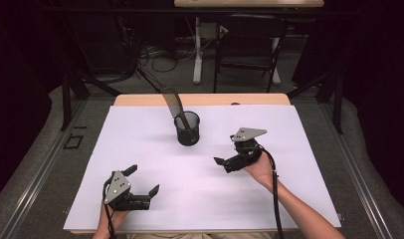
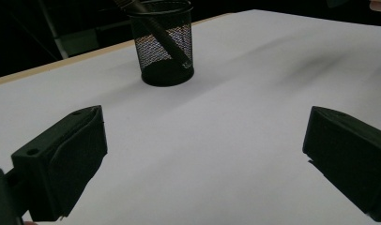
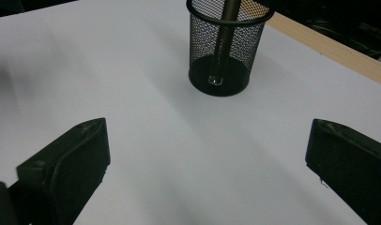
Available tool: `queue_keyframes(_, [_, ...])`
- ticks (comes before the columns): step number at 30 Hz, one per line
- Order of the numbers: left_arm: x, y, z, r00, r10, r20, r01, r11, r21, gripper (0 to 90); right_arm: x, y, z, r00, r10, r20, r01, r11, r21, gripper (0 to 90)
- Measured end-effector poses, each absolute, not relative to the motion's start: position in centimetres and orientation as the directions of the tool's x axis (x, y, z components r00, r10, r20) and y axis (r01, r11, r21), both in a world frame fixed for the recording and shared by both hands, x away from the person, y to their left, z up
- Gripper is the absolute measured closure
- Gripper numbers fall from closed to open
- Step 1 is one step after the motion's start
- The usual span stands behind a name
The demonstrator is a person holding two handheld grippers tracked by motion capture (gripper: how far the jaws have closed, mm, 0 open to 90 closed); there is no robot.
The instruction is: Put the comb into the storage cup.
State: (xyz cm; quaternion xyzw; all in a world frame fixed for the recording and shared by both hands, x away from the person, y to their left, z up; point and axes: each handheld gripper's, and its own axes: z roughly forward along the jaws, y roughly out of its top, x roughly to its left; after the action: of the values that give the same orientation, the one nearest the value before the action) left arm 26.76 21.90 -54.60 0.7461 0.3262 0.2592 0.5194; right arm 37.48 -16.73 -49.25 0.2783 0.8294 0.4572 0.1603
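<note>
mesh cup (image 1: 187,128) stands at 12 o'clock of worktop (image 1: 140,149) centre, spatula (image 1: 174,104) leaning inside; left tongs (image 1: 143,181) and right tongs (image 1: 221,163) both spread, empty, likely aimed for approach.

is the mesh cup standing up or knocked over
Upright: the mesh cup stands on its round base, rim up, with a dark utensil leaning inside.

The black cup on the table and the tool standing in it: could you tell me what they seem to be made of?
Cup: black wire mesh, probably metal; light shows through its fine grid wall. Tool: dark and smooth with a slight sheen, plastic or metal, hard to tell.
</note>
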Motion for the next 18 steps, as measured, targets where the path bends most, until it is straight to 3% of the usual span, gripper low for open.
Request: queue_keyframes(18, [26.7, 21.8, -54.6, 0.655, 0.754, 0.05, 0.217, -0.251, 0.944, 0.2, 34.9, -19.4, -49.9, -0.771, 0.637, -0.015, 0.32, 0.407, 0.856, 0.0])
